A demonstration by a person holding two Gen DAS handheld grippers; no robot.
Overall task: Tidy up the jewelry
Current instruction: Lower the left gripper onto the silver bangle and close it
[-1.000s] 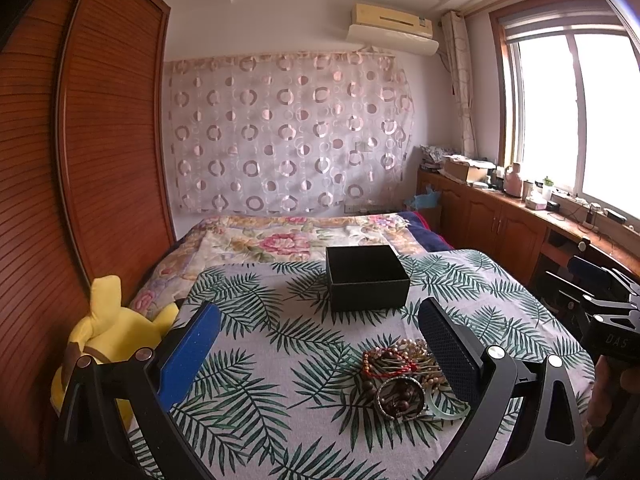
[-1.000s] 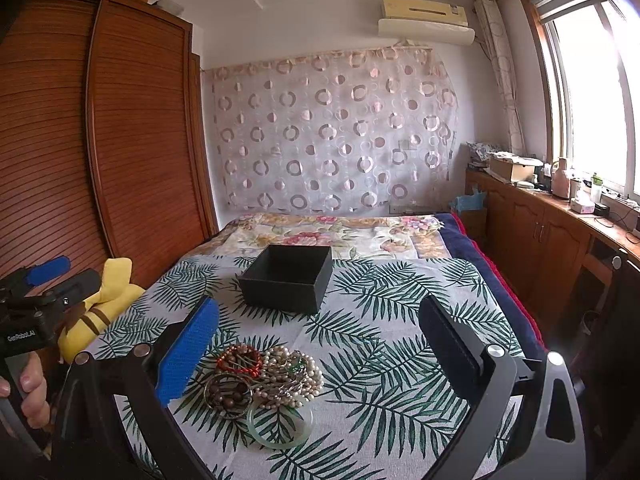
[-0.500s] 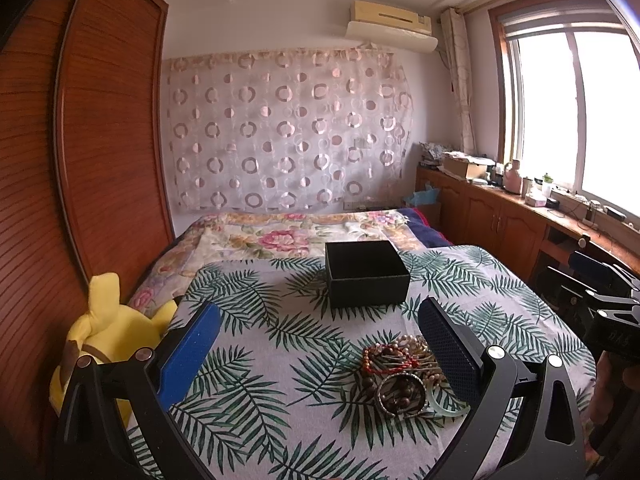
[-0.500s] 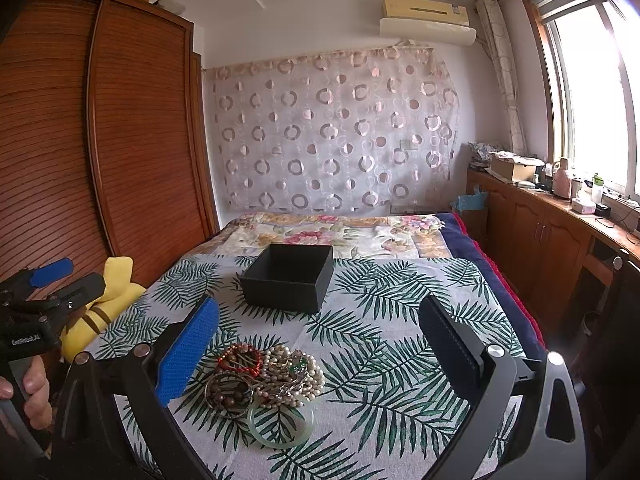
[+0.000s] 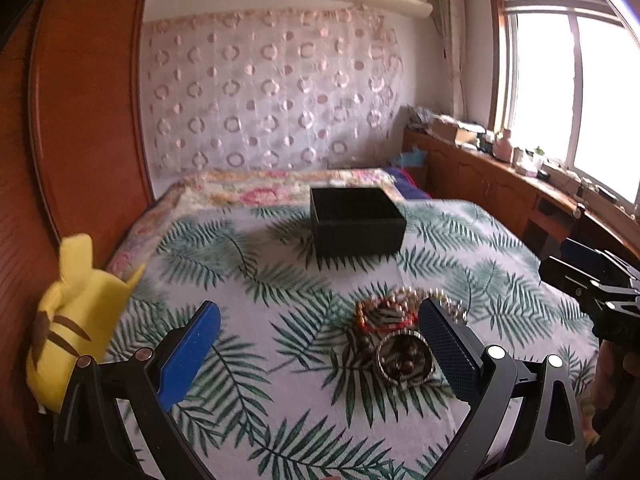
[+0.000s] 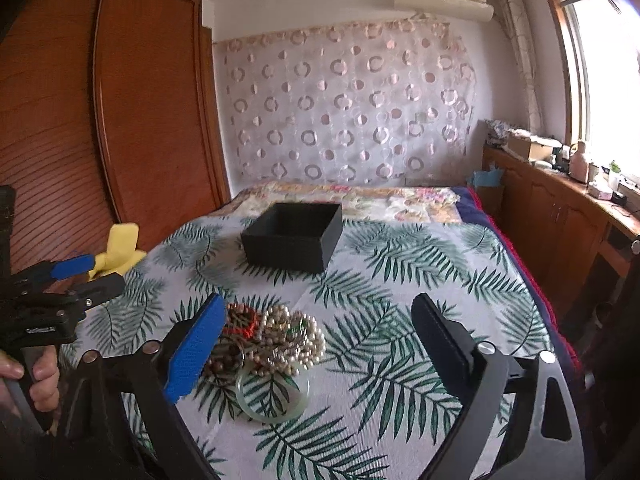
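Note:
A pile of jewelry (image 5: pixel 394 330) lies on the leaf-print cloth: a red bead bracelet (image 6: pixel 239 320), a pearl strand (image 6: pixel 294 338), a dark wooden bead bracelet (image 5: pixel 403 360) and a pale green bangle (image 6: pixel 272 398). An open black box (image 5: pixel 357 226) stands behind the pile, also in the right wrist view (image 6: pixel 294 236). My left gripper (image 5: pixel 320 340) is open and empty, above the cloth, the pile by its right finger. My right gripper (image 6: pixel 320 340) is open and empty, the pile by its left finger.
A yellow plush toy (image 5: pixel 76 320) leans at the bed's left edge by the wooden wardrobe (image 6: pixel 120 120). A wooden cabinet with clutter (image 6: pixel 560 200) runs along the right wall under the window. A floral quilt (image 6: pixel 360 198) lies behind the box.
Both grippers have dipped forward and moved closer to the cloth and the jewelry pile. The jaws stay open. The jewelry and box have not moved.

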